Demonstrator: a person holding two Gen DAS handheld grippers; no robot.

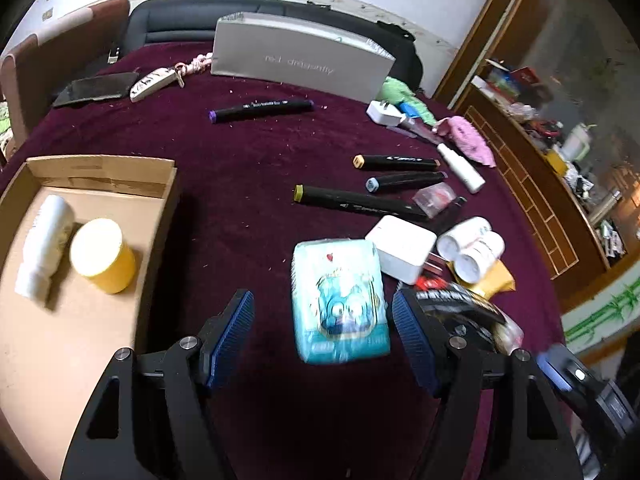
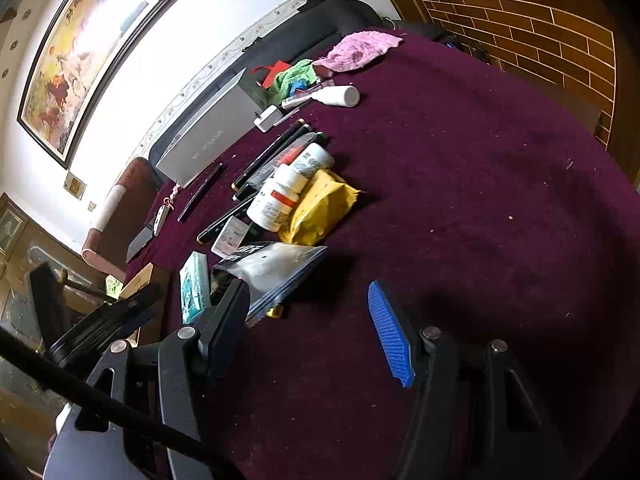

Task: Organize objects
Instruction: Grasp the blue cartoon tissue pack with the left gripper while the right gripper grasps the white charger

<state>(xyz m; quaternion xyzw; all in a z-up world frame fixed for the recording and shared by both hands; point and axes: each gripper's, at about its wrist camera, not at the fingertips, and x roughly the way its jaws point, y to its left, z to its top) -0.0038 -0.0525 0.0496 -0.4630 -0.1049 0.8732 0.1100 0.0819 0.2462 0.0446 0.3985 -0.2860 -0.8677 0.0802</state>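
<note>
Teal tissue pack [image 1: 340, 300] lies lengthwise between open left gripper [image 1: 323, 336].

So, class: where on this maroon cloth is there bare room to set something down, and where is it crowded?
Free: the stretch between the cardboard box and the tissue pack, up to the purple-capped marker; also the wide cloth right of the yellow pouch. Crowded: the markers, white adapter and white bottles clustered together.

Dim fisheye views, dark corners, motion blur, glaring wall
</note>
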